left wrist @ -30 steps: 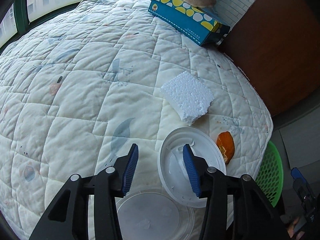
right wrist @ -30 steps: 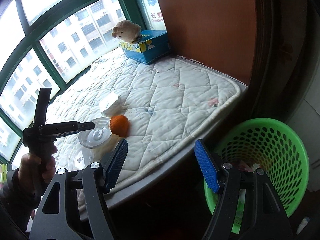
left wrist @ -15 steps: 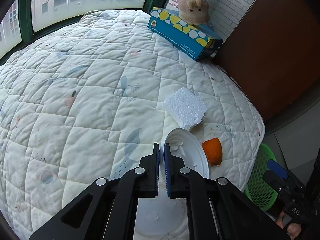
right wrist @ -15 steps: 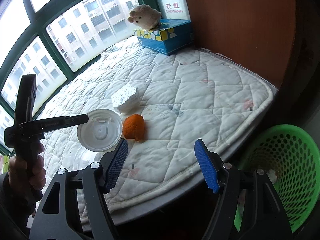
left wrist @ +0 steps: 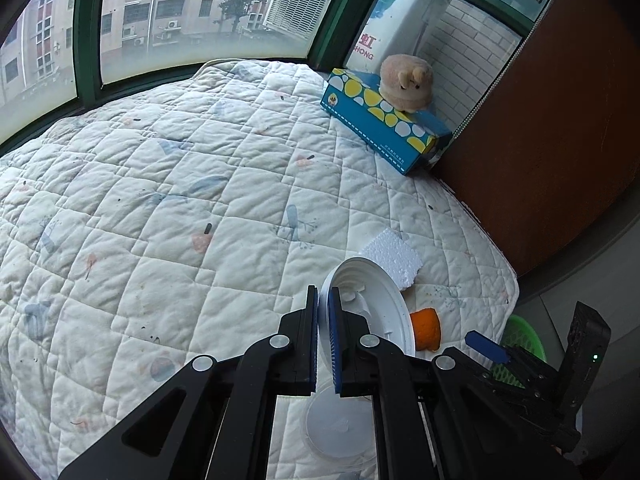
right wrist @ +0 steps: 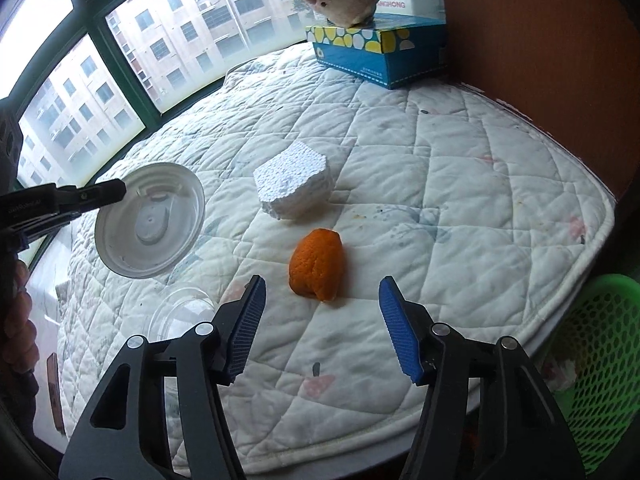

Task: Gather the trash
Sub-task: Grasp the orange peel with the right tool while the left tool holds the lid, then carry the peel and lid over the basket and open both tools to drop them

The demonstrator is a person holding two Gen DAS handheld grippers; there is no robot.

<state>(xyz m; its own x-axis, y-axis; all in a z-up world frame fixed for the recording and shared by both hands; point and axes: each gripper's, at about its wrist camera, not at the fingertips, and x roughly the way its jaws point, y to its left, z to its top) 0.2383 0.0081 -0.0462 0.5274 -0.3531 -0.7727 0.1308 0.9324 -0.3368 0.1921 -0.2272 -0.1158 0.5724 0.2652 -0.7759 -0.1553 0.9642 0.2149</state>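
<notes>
Left gripper jaws were clamped on the white lid rim, lid lifted clear of the quilted mat. Right gripper jaws were wide, orange peel just ahead between them, foam chunk beyond. Green basket sat right of them, below the mat edge. Window wall stood far ahead.

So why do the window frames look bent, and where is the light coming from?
Left wrist view: fisheye curves the green window frame; soft daylight, no glare. Right wrist view: same bending; the orange peel and white foam block cast faint shadows on the white quilted mattress.
</notes>
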